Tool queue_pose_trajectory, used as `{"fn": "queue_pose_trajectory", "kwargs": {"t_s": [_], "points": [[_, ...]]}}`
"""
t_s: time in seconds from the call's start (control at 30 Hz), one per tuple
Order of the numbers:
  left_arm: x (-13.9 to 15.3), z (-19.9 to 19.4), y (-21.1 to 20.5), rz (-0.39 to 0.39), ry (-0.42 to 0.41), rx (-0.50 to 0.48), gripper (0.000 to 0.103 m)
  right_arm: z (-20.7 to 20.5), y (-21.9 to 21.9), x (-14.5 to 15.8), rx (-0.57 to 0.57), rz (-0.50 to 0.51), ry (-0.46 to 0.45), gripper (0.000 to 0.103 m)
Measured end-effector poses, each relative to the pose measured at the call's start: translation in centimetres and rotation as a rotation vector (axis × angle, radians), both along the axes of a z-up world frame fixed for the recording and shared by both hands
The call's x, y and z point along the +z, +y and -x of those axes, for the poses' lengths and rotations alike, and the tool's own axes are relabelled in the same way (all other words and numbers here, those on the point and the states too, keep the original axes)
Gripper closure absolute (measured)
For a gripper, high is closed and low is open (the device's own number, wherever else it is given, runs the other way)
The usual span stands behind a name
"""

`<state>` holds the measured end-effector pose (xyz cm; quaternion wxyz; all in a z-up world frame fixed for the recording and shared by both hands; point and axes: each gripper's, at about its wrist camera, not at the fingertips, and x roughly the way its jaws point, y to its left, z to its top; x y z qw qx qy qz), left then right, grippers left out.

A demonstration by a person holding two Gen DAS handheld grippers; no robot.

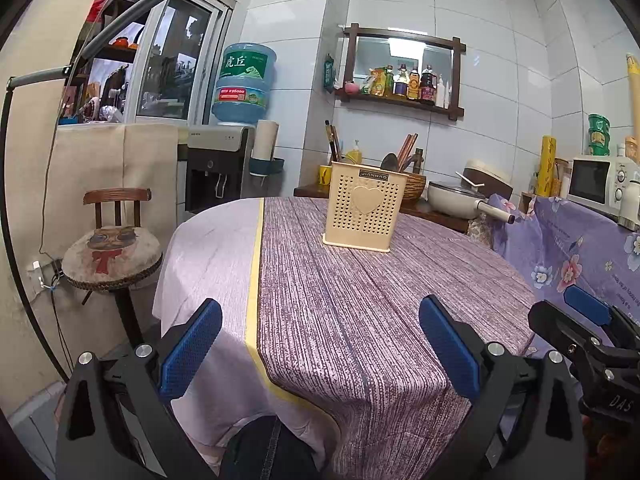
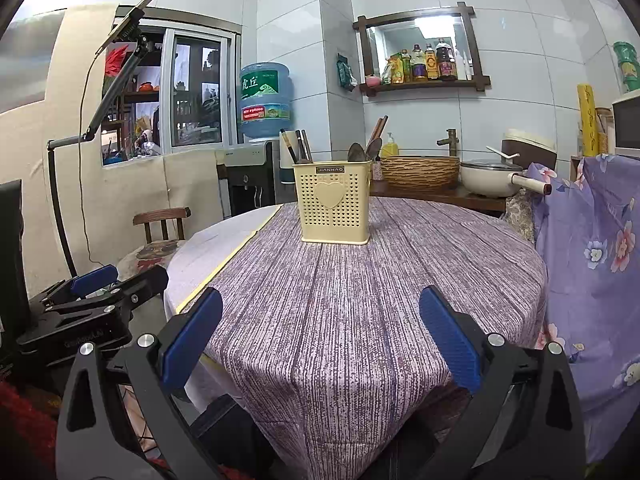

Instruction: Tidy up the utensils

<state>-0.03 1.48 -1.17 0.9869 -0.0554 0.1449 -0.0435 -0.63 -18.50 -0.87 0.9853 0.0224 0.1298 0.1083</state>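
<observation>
A cream perforated utensil holder (image 1: 363,208) with a heart on its front stands on the far part of the round table (image 1: 360,312); it also shows in the right wrist view (image 2: 335,203). Spoons (image 2: 364,151) and chopsticks stick up inside it. My left gripper (image 1: 320,344) is open and empty above the near table edge. My right gripper (image 2: 320,336) is open and empty, also at the near edge. Each gripper shows in the other's view: the right one (image 1: 588,320), the left one (image 2: 100,284).
A chair (image 1: 112,248) stands left of the table. Behind the table are a water dispenser (image 1: 240,128), a woven basket (image 2: 419,171), a white pot (image 2: 492,178) and a microwave (image 1: 600,184). A floral cloth (image 2: 592,260) hangs at the right.
</observation>
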Motion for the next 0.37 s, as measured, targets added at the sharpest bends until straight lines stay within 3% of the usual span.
{"fn": "queue_pose_trajectory", "kwargs": {"t_s": [0.37], "points": [[0.07, -0.05, 0.04, 0.000, -0.001, 0.002, 0.005, 0.01, -0.21, -0.10, -0.004, -0.008, 0.004, 0.006]]}}
